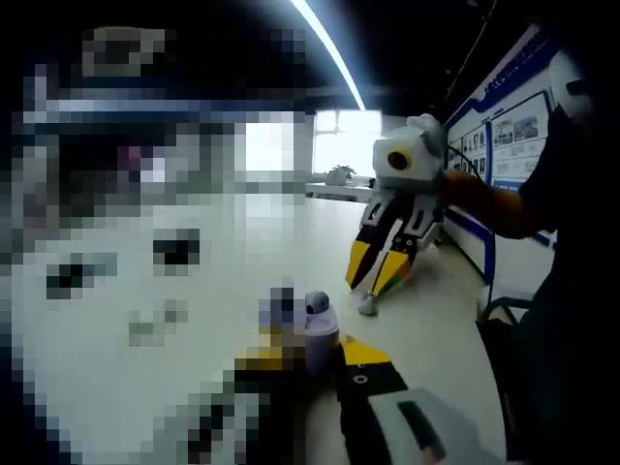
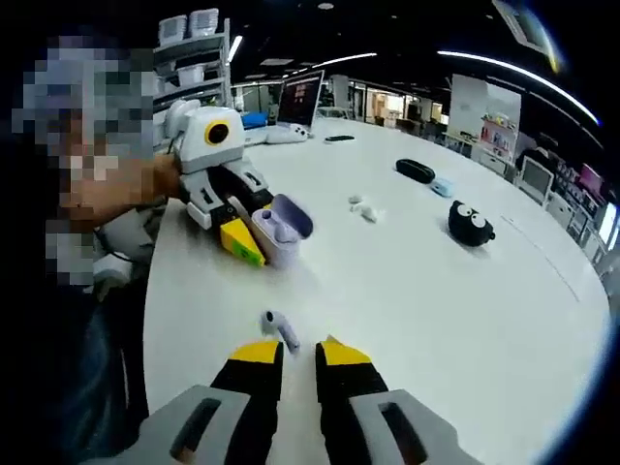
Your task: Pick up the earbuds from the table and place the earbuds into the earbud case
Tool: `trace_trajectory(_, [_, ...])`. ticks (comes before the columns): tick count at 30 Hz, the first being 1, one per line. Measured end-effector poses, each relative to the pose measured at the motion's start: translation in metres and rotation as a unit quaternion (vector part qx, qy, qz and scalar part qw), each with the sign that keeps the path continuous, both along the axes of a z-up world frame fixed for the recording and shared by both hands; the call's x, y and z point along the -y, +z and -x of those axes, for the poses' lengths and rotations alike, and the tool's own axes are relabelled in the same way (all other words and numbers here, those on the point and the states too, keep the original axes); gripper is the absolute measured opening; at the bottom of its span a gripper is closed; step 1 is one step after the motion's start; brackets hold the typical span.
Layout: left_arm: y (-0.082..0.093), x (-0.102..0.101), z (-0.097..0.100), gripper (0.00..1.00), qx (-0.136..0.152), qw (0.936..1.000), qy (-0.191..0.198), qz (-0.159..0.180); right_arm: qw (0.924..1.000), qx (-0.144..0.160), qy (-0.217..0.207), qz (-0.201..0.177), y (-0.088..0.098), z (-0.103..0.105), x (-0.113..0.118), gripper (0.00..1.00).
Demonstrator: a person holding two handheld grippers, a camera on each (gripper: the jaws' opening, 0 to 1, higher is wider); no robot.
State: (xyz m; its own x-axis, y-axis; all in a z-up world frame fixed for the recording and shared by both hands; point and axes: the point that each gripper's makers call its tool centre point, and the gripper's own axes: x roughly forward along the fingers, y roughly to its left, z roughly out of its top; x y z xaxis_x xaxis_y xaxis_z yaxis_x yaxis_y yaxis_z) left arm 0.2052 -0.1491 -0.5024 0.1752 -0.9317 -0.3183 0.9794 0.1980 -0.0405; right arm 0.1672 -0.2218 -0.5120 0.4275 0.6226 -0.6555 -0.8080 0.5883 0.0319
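Earbud: one white earbud (image 2: 280, 328) lies on the white worktop (image 2: 417, 291), just ahead of the right tool (image 2: 299, 354), a shade toward its left jaw; its stem runs slantwise across the line of the jaws.
Right tool: jaws stand a little apart with nothing between them, tips down near the worktop; in the left gripper view the right tool (image 1: 373, 289) points down at the earbud (image 1: 367, 307).
Case: the lilac earbud case (image 2: 282, 230) stands with its lid up, pinched in the left tool (image 2: 254, 244), well beyond the earbud.
Left tool: pressed onto the case (image 1: 321, 331), holding it steady.
Nearer hand: the right, by my judgement; the left is busy with the case.
Coming move: the right tool likely needs a slight shift left and a turn so the jaws close across the stem.
Other earbuds: a small white pair (image 2: 362, 207) lies farther out on the worktop, well apart.
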Motion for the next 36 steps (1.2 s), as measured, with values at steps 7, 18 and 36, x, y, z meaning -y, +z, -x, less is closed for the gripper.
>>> trace_trajectory(7, [0.0,-0.002,0.0,0.19,0.0,1.0,0.002,0.002,0.9996,0.013,-0.023,-0.002,0.001,-0.013,0.005,0.13])
trace_trajectory(18, [0.0,-0.004,0.001,0.19,0.0,1.0,0.005,0.003,0.9985,0.034,-0.041,-0.011,0.016,-0.017,0.006,0.12])
trace_trajectory(36, [-0.005,-0.005,0.004,0.19,-0.002,1.0,0.0,-0.004,0.9992,0.027,-0.029,-0.004,0.001,-0.005,-0.005,0.13])
